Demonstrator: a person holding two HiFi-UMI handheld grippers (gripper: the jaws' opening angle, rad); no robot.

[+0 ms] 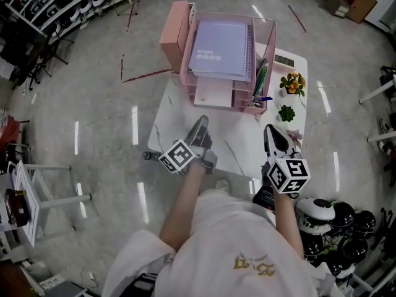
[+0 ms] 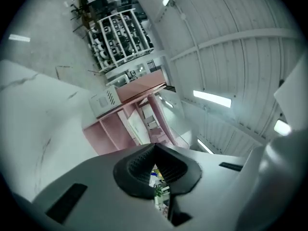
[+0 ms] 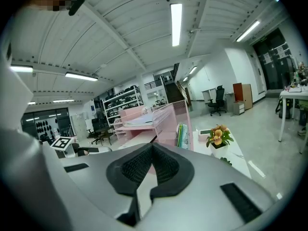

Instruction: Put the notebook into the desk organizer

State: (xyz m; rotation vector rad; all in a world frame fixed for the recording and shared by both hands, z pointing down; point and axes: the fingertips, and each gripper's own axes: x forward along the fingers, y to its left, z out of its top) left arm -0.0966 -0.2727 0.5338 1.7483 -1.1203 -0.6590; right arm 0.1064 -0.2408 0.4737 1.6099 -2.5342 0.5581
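Table: I am standing at the near edge of the white marbled table (image 1: 176, 119) and looking steeply down on it. It is carrying the organizer at its far side and small plants along its right side.

Desk organizer: the pink desk organizer (image 1: 173, 36) is sitting at the far side of the table. It is showing a closed box part at its left, stacked trays in the middle and a narrow upright compartment at its right. Both of my gripper views are looking toward it.

Notebook: the lavender spiral notebook (image 1: 221, 48) is lying flat, cover up, in the organizer's top tray, its wire spine toward the right. Neither of my grippers is touching it; both are well apart from it.

Left gripper: I am holding the left gripper (image 1: 202, 121) over the near part of the table, pointing at the organizer. Its jaws are pressing together with nothing between them.

Right gripper: I am holding the right gripper (image 1: 270, 130) near the table's right front, also pointing forward. Its pads are meeting at the tips and gripping nothing.

Flowers: the pot of yellow and orange flowers (image 1: 292, 83) is standing just right of the organizer.

Pens: green and blue pens (image 1: 260, 82) are standing in the organizer's right compartment.

Green plant: a small green plant (image 1: 286, 112) is sitting between the flowers and my right gripper's tips.
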